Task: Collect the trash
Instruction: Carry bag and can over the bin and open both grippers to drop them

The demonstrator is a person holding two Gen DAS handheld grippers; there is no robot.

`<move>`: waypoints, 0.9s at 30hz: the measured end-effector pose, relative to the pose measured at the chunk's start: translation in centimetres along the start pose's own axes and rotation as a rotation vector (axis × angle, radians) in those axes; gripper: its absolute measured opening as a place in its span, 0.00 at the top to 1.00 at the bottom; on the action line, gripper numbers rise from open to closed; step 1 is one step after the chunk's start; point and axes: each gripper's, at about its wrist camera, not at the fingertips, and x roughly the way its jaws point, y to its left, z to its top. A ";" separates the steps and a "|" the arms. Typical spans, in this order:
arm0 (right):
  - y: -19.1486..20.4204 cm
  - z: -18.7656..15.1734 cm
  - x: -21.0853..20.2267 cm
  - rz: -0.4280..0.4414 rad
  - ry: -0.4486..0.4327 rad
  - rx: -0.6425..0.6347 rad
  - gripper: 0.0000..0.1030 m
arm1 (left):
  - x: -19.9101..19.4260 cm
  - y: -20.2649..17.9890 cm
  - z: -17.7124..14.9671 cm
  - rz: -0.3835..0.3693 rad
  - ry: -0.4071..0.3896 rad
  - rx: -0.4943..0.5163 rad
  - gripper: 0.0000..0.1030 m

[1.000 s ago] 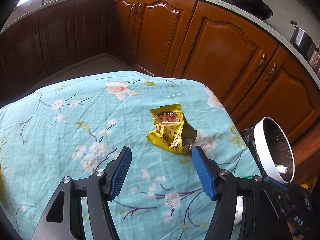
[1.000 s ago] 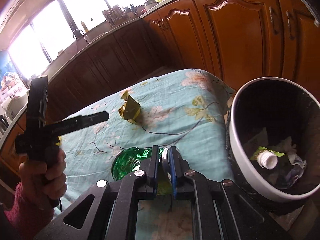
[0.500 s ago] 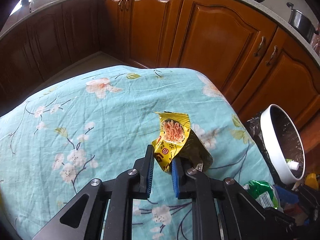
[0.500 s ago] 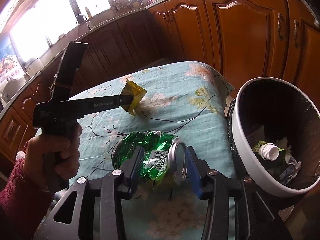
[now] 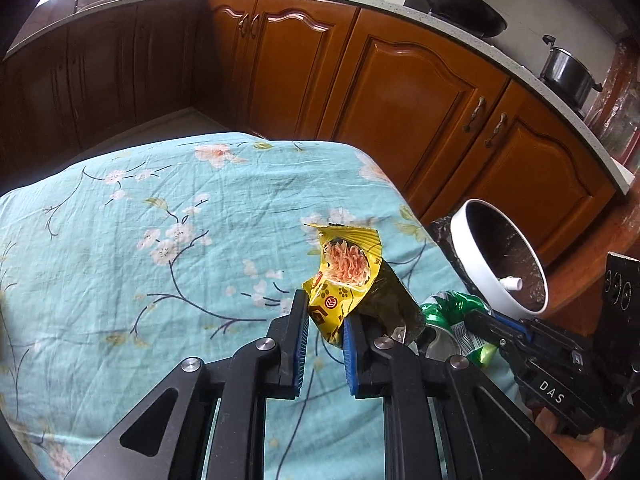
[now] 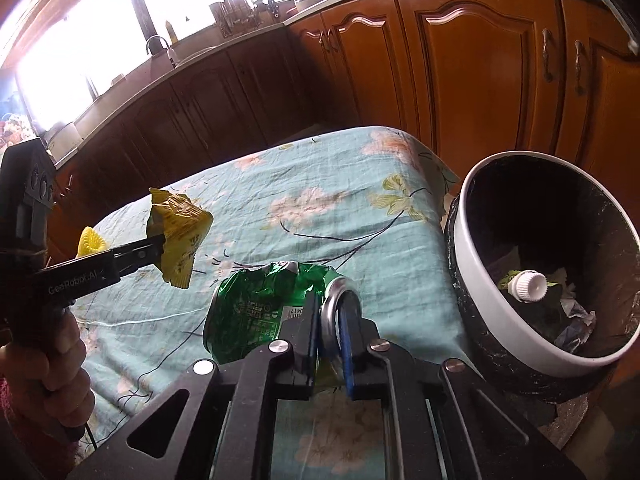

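Two grippers, each clamped on one piece of trash. Left gripper (image 5: pixel 325 330) pinching the one yellow snack wrapper (image 5: pixel 346 276), lifted clear above the floral tablecloth (image 5: pixel 160 240). Right gripper (image 6: pixel 329 322) clenched on the rim of the one crushed green can (image 6: pixel 260 304), low over the cloth. One white-rimmed bin (image 6: pixel 480 264) just beside the table's edge, a white-capped bottle (image 6: pixel 528 286) inside.

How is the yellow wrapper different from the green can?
The wrapper is yellow, thin, crinkly packaging; the can is green, crushed metal. The wrapper is lifted clear of the tablecloth by the left gripper; the can sits low by the cloth in the right gripper. The wrapper is torn open; the can is dented. Both are pinched trash near the bin.
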 end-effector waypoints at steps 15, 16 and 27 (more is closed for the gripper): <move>-4.0 -2.0 -9.5 -0.052 -0.144 0.079 0.91 | -4.0 -7.5 -2.4 -0.073 0.010 0.120 0.86; -4.4 -2.1 -9.8 -0.055 -0.147 0.088 0.91 | -3.9 -8.0 -2.5 -0.074 0.013 0.128 0.86; -7.9 -3.2 -11.7 -0.092 -0.172 0.139 0.91 | -3.4 -12.5 -2.9 -0.081 0.038 0.210 0.86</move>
